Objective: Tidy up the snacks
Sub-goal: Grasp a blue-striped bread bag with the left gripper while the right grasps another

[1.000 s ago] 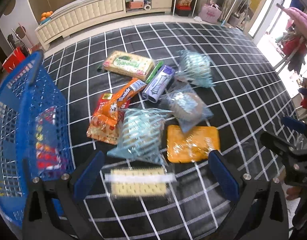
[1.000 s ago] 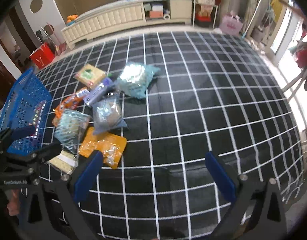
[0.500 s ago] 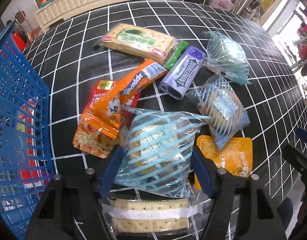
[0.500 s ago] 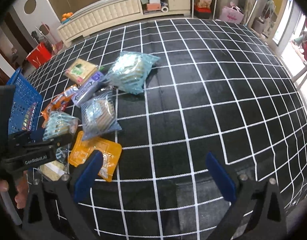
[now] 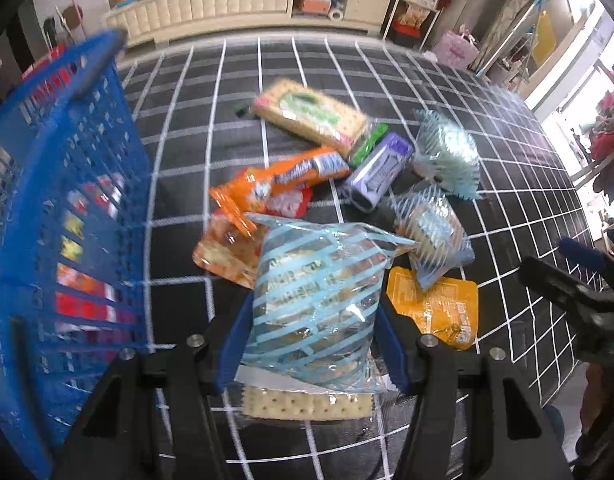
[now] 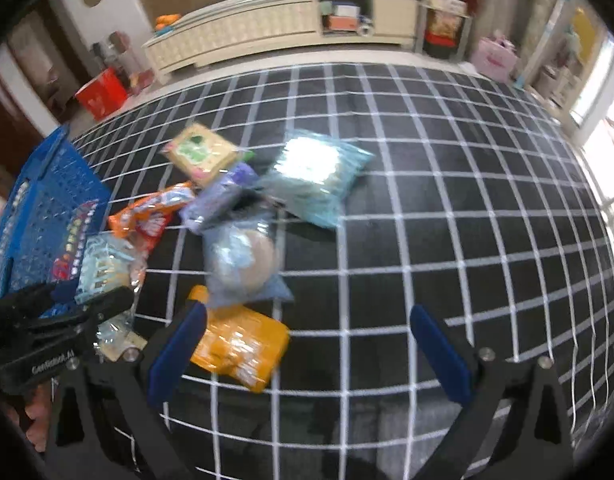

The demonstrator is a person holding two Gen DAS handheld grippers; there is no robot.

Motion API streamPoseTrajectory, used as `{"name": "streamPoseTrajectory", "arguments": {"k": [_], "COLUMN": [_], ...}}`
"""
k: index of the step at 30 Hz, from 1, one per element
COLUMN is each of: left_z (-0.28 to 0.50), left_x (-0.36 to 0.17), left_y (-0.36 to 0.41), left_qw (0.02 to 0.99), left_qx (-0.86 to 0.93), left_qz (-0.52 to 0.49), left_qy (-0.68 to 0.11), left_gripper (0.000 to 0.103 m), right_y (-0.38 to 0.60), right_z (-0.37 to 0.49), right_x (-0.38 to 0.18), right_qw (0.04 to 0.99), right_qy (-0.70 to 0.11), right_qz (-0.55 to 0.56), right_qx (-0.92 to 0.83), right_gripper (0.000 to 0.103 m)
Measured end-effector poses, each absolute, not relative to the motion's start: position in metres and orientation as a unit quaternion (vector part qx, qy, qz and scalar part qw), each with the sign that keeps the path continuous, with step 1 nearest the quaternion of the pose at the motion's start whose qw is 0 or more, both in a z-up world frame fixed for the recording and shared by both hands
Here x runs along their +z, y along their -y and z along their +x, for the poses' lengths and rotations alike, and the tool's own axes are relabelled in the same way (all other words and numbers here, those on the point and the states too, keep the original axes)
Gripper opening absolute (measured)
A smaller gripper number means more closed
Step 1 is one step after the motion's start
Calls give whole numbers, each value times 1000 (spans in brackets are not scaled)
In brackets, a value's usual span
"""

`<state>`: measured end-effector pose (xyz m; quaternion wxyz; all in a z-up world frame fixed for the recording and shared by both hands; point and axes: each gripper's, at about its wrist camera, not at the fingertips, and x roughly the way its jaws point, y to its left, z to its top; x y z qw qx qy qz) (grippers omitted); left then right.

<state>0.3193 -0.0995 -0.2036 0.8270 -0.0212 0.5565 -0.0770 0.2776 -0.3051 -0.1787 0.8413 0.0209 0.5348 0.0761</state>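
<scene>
My left gripper (image 5: 313, 344) is shut on a clear bag with light blue stripes (image 5: 319, 292) and holds it lifted above a cracker pack (image 5: 307, 404). The blue plastic basket (image 5: 63, 216) stands close on the left with colourful packs inside. Several snacks lie in a pile on the black grid mat: an orange pouch (image 5: 435, 308), a purple box (image 5: 379, 172), an orange wrapper (image 5: 275, 180) and a green-label cracker pack (image 5: 311, 116). My right gripper (image 6: 307, 356) is open and empty, low over the mat beside the orange pouch (image 6: 239, 348). The held bag (image 6: 103, 268) shows at its left.
Two more blue-striped bags (image 5: 443, 156) (image 5: 431, 232) lie right of the pile. A long white cabinet (image 5: 243, 0) runs along the far wall. A red box (image 6: 101, 94) stands on the floor at the far left. The mat (image 6: 447, 220) stretches to the right.
My left gripper closed on the striped bag and lifted it toward the basket. My right gripper moved forward and down toward the orange pouch, still open.
</scene>
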Motion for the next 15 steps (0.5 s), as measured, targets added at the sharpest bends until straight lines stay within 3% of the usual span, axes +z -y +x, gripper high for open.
{"name": "streamPoseTrajectory", "arguments": {"k": [10,15], "left_z": [336,345], "left_x": [-195,-205], "left_y": [95,97], "left_qw": [847,844], "left_qx": [-32,-31], "left_qz": [2,5], "left_qy": [-531,-535], "left_gripper": [56,56], "right_y": [262,252], "right_z": [310,324], "right_x": [-206,-229], "right_qw": [823,809], "right_qy": [-553,-574], "right_qz": [-25,-39], "right_qx": [127,122], "right_gripper": [96,76]}}
